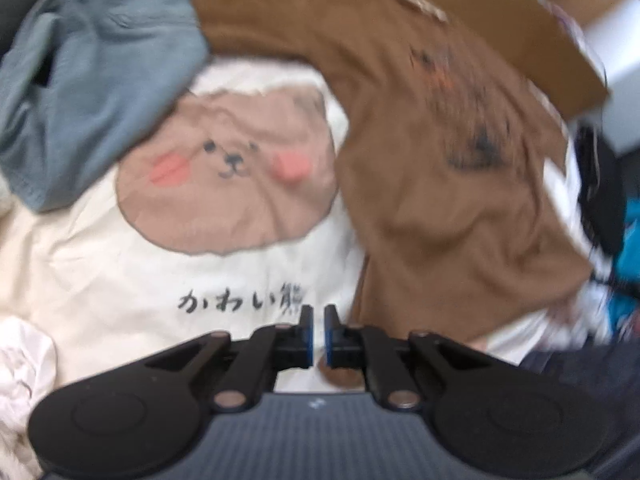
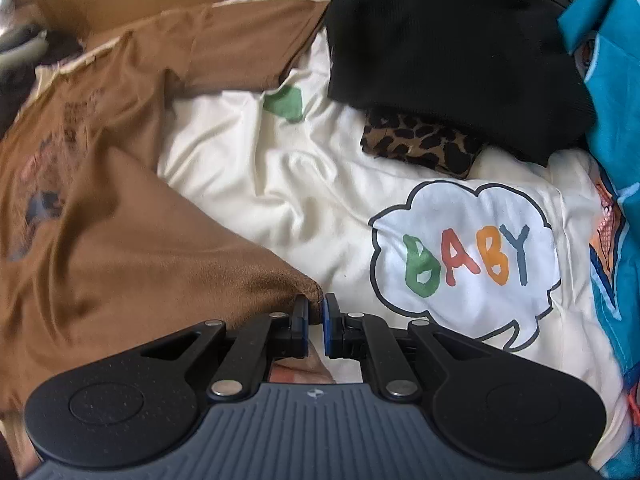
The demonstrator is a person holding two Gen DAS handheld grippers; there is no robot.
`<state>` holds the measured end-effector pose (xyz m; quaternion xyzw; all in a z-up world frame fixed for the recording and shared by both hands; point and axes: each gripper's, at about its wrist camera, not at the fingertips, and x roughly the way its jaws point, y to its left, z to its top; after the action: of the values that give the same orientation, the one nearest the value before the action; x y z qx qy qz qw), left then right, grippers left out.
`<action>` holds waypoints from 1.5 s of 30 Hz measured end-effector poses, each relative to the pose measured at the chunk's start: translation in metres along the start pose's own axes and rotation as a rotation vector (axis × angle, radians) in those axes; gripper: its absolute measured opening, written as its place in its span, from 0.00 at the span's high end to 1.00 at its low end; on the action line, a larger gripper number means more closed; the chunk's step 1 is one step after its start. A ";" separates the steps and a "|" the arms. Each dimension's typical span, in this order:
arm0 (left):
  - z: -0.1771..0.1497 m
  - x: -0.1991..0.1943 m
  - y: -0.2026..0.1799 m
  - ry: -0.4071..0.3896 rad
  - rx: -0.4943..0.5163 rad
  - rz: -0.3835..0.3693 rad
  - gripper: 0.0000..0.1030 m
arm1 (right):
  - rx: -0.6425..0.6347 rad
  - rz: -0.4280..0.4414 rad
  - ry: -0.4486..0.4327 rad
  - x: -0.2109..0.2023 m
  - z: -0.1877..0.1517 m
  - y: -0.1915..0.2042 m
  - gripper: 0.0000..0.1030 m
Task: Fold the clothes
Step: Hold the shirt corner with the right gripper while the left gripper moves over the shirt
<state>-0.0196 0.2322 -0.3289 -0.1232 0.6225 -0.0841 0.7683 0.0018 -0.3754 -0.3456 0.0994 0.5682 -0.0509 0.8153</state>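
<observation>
Black Japanese characters "かわい" and a blurred fourth character [image 1: 242, 302] stand on the cream printed bed sheet [image 1: 100, 280], near the bear face. Multicoloured "BABY" [image 2: 466, 258] fills a white cloud-shaped speech bubble on the sheet's right.

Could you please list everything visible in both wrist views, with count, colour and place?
Brown shirt: one, brown with dark print, spread over the sheet, corner pinched.
Sheet: one, cream with bear and BABY prints, under everything.
Blue-grey garment: one, upper left in left view.
Black garment: one, top of right view.
Leopard fabric: one, under the black garment's edge.
Teal fabric: one, right edge.
Cardboard: brown, behind the shirt.
Left gripper: black, nearly closed, over the sheet.
Right gripper: black, gripping the shirt's corner.
</observation>
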 end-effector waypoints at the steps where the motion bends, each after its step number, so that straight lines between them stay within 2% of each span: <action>1: -0.002 0.005 0.001 0.017 0.022 -0.003 0.97 | -0.012 -0.004 0.008 0.002 0.000 0.001 0.95; 6: -0.010 0.029 -0.006 0.094 0.213 0.027 0.91 | -0.028 0.001 0.057 0.012 -0.004 0.000 0.95; 9: -0.012 0.040 -0.015 0.127 0.331 0.080 0.86 | -0.041 0.002 0.082 0.017 -0.007 0.000 0.95; 15: -0.024 0.050 -0.036 0.141 0.702 0.154 0.76 | -0.097 0.004 0.134 0.023 -0.016 0.004 0.95; 18: -0.031 0.052 -0.040 0.132 0.843 0.147 0.75 | -0.103 0.006 0.166 0.026 -0.022 0.002 0.95; 24: -0.054 0.061 -0.053 0.147 1.149 0.072 0.75 | -0.083 -0.010 0.190 0.028 -0.031 -0.007 0.95; 26: -0.059 0.061 -0.054 0.144 1.200 0.061 0.75 | -0.084 -0.009 0.190 0.028 -0.032 -0.008 0.95; 30: -0.059 0.061 -0.056 0.123 1.238 0.044 0.75 | -0.084 -0.006 0.191 0.027 -0.035 -0.008 0.95; 34: -0.065 0.060 -0.060 0.126 1.343 0.005 0.75 | -0.079 -0.003 0.188 0.026 -0.037 -0.009 0.94; 45: -0.077 0.068 -0.065 0.132 1.533 -0.025 0.75 | -0.078 -0.004 0.182 0.021 -0.046 -0.008 0.93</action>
<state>-0.0788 0.1444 -0.3887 0.4418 0.4334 -0.5078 0.5992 -0.0343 -0.3722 -0.3818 0.0710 0.6417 -0.0211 0.7633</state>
